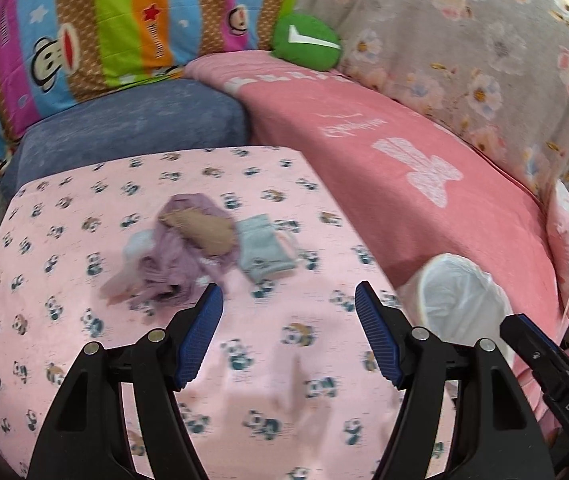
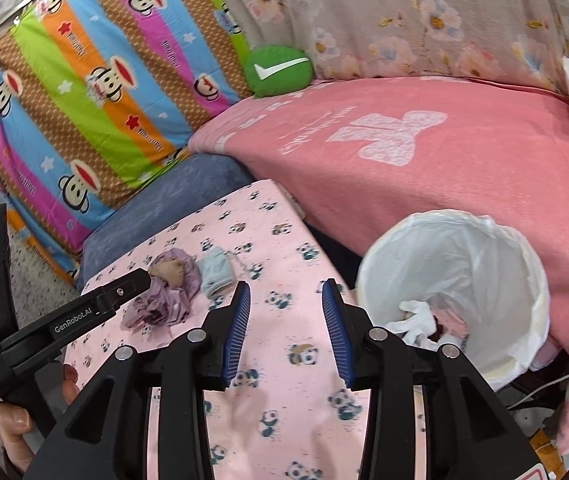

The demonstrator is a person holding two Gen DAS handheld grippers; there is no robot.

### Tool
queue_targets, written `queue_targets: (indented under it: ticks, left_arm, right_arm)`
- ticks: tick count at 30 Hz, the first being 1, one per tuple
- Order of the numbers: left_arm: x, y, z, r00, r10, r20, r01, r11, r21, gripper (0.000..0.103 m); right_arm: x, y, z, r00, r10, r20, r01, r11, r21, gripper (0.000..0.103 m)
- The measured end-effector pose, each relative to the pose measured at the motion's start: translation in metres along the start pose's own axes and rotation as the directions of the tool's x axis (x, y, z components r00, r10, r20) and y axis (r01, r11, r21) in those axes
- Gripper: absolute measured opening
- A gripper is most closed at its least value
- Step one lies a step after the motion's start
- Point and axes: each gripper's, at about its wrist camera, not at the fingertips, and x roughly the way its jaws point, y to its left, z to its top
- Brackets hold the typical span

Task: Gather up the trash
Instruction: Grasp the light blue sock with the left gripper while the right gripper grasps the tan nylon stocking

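Trash pile (image 1: 188, 252), crumpled purple, tan and grey, lay mid-cloth at 11 o'clock, bare panda cloth (image 1: 284, 380) around it. Lined bin (image 2: 456, 292) sat off the cloth's edge at 2 o'clock. Left gripper (image 1: 288, 300) and right gripper (image 2: 286, 292) both stood apart, empty.

A crumpled lilac wrapper (image 1: 172, 264) lies in a loose heap on the panda-print desk (image 1: 84, 360), with a tan scrap (image 1: 204, 230) resting on top. Just beside it lies a flat pale-blue piece (image 1: 262, 250), perhaps a face mask. The white-lined bin (image 2: 456, 288) stands at the desk's edge, holding crumpled white tissue (image 2: 418, 318).
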Motion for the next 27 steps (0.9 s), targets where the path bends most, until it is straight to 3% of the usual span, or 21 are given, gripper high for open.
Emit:
queue_targets:
  ticks: [16,22,27]
  left_arm:
    - [0.022,0.131,0.008,0.991,0.122,-0.048,-0.129,0.975,-0.181,0.065]
    - [0.051,0.162,0.016,0.991,0.103,-0.091,-0.121,0.965,-0.232,0.065]
    - [0.076,0.173,0.021,0.991,0.046,-0.123,-0.077,0.962,-0.263,0.065]
  right_arm:
    - [0.094,0.110,-0.009,0.990,0.072,-0.119,-0.089,0.986,-0.140,0.039]
    - [0.136,0.139,-0.005,0.985,0.076,-0.156,-0.104,0.979,-0.175,0.039]
    - [0.176,0.154,-0.002,0.978,0.079,-0.191,-0.114,0.977,-0.180,0.039]
